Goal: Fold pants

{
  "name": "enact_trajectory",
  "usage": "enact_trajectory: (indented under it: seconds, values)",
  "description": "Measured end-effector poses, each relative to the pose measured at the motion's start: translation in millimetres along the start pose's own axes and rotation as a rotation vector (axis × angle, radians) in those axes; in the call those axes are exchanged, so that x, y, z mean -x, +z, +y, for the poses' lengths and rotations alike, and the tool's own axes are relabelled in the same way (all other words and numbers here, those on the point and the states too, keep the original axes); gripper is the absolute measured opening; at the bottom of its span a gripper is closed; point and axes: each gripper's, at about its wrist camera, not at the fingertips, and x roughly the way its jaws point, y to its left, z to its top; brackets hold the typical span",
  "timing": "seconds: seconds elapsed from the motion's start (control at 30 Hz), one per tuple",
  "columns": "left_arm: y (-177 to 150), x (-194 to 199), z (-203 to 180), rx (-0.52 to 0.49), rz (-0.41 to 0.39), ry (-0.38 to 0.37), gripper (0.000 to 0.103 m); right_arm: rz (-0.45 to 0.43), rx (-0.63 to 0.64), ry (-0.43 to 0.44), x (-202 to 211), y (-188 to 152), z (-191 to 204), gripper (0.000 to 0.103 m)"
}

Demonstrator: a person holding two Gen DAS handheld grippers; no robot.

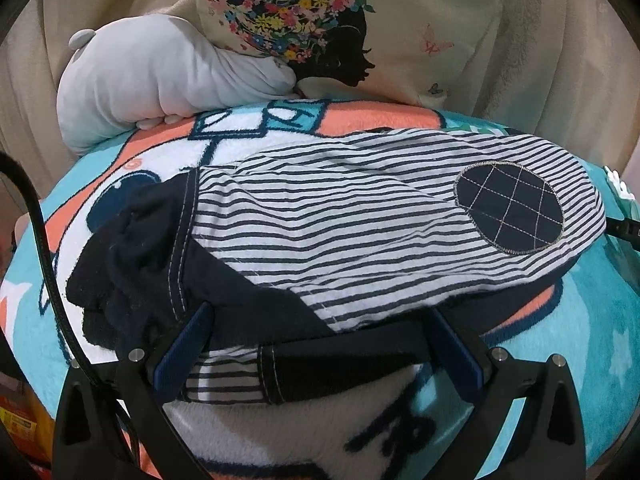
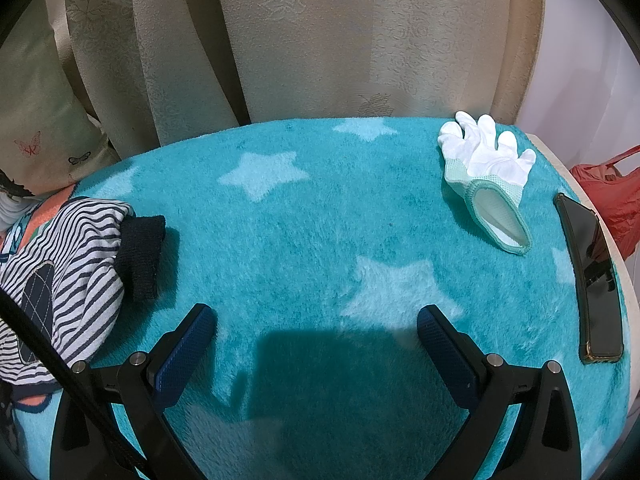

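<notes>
Navy-and-white striped cotton pants (image 1: 360, 224) lie folded on the teal star-print fleece blanket (image 2: 320, 216); the left gripper (image 1: 320, 344), fingers spread around their near hem, should close squarely, while the right gripper (image 2: 316, 340) hovers wide apart, empty.

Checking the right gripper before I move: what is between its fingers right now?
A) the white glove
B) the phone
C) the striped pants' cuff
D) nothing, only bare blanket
D: the right gripper is open over the teal star blanket, with the striped pants, white glove and phone all off to its sides.
</notes>
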Motion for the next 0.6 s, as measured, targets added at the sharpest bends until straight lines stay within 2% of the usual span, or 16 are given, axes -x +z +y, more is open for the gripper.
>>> enact_trajectory:
  seconds: [0.6]
  values:
    - [7.7, 0.8, -2.0, -0.002, -0.017, -0.037, 0.103, 0.000, 0.000, 0.000, -0.1, 0.2, 0.1, 0.102]
